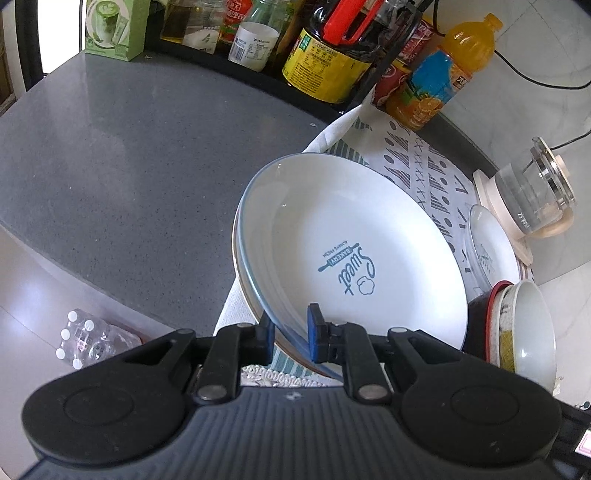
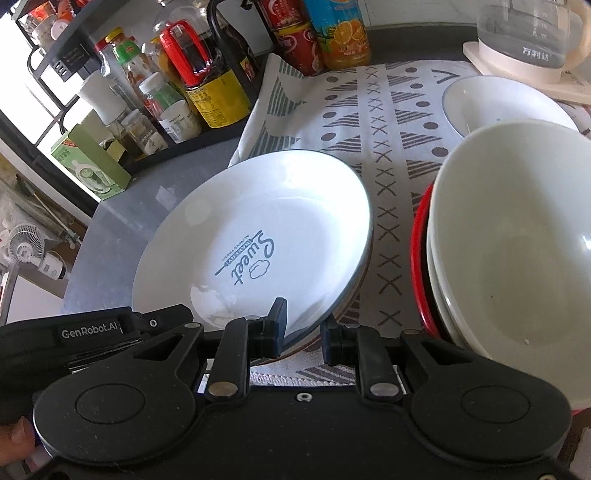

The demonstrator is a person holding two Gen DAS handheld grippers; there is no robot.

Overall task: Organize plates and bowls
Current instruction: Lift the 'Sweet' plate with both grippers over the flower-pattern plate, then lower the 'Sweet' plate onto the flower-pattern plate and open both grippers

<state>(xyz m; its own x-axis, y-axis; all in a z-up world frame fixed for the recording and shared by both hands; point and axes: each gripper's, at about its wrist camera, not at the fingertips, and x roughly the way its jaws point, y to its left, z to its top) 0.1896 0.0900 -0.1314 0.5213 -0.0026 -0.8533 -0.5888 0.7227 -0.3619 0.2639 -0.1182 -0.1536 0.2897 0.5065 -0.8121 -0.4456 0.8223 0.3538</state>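
**Midway: big plate gripped on both sides, bowls already nested**

Evidently the job stood partway done. Both grippers were pinching the near rim of the large white plate (image 1: pixel 354 251), the one printed "Sweet" in blue. The left gripper (image 1: pixel 291 334) had its blue pads squeezed onto the plate's edge. The right gripper (image 2: pixel 303 328) gripped the same rim further round, one pad above and one below.

The plate sat tilted, its near edge raised off the patterned cloth (image 2: pixel 369 122). A brown-edged rim showed directly under it in both views, so it seemed to rest on, or lift from, a second plate; which one, I could not tell.

Done, by my reading: a stack of bowls (image 2: pixel 509 236) stood just beside the plate on the cloth, a cream bowl nested inside another pale one, with a red-rimmed bowl at the outside. The top bowl looked empty but for a speck or two.

Left to do: a smaller white dish (image 2: pixel 491 103) lay by itself further back on the cloth, near the glass kettle (image 2: pixel 528 33) on its base. It held nothing I could make out. The big plate, likewise empty, still needed a settled place.

The grey counter (image 1: pixel 129 166) lay beside the cloth; the condiment rack (image 2: pixel 155 85) was crowded with bottles.
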